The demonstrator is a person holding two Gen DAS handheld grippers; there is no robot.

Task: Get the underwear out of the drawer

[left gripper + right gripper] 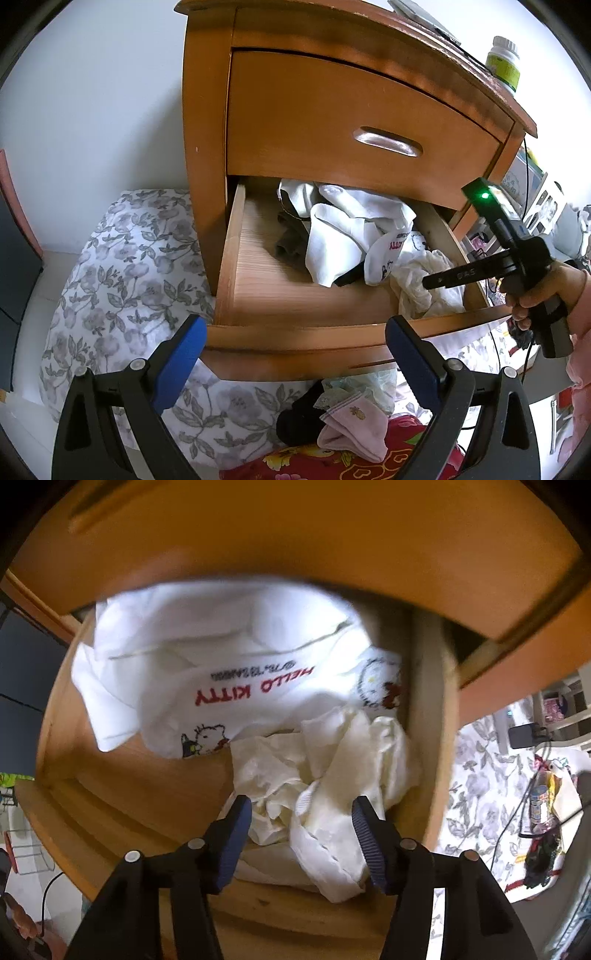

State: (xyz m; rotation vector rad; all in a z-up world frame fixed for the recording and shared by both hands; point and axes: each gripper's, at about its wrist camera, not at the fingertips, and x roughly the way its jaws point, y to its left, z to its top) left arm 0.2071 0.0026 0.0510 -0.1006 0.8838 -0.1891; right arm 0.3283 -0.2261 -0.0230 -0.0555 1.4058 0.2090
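Underwear, a crumpled cream-white cotton piece (314,790), lies in the open wooden drawer (266,295) of the orange-brown nightstand (207,129), directly ahead of the right gripper (301,827), whose blue-padded jaws gape wide around its folds without closing. Only the right wrist view shows the red lettering on the white printed garment (229,672) beyond it. The left wrist view shows the left gripper (295,354) hanging wide open, holding nothing, before the drawer front.

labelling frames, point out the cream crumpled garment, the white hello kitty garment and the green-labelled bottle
cream crumpled garment (325,775): right wrist view, its bunched middle
white hello kitty garment (229,664): right wrist view, plain cloth above the lettering
green-labelled bottle (503,68): left wrist view, its label
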